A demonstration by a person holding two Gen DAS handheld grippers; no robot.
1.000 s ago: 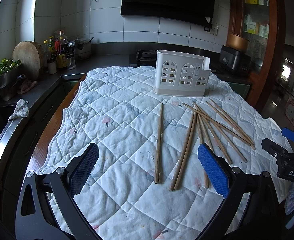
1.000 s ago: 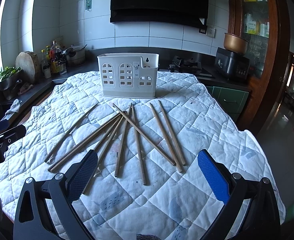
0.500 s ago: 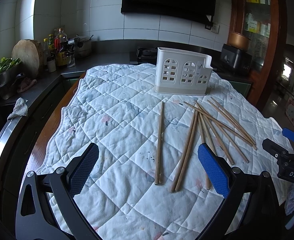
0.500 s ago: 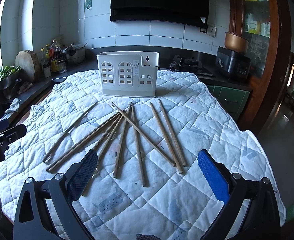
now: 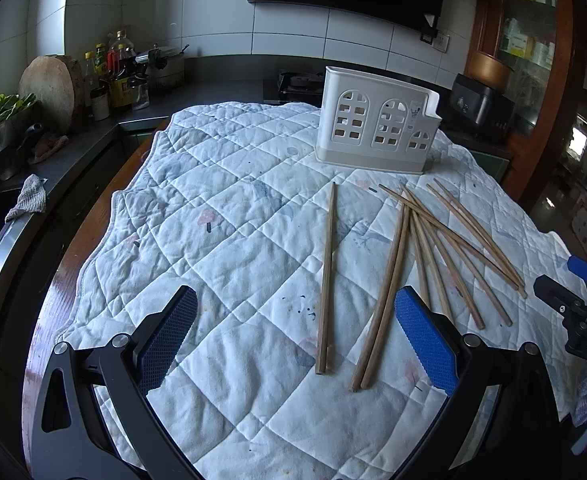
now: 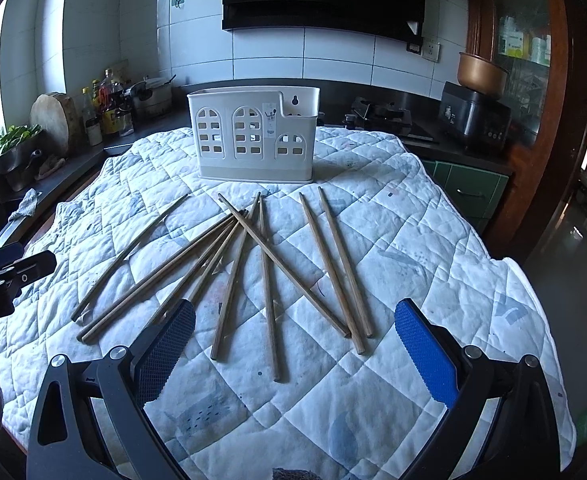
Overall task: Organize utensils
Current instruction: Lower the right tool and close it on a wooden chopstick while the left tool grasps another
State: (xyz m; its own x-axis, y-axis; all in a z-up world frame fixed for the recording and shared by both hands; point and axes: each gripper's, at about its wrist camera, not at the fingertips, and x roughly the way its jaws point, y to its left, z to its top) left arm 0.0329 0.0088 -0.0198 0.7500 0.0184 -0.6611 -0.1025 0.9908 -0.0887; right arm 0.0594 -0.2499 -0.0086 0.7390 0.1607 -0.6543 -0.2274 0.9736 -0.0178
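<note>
Several wooden chopsticks lie fanned out on a white quilted cloth, in front of a white plastic utensil holder with arched cut-outs. In the left wrist view one chopstick lies apart to the left of the pile, with the holder behind. My left gripper is open and empty, above the near ends of the left chopsticks. My right gripper is open and empty, above the near ends of the middle chopsticks.
The cloth covers a wooden table whose edge shows at the left. A dark counter with bottles, a chopping board and greens runs behind left. A wooden cabinet stands at the right.
Both grippers have moved slightly forward toward the chopsticks. The chopsticks and holder lie as before.
</note>
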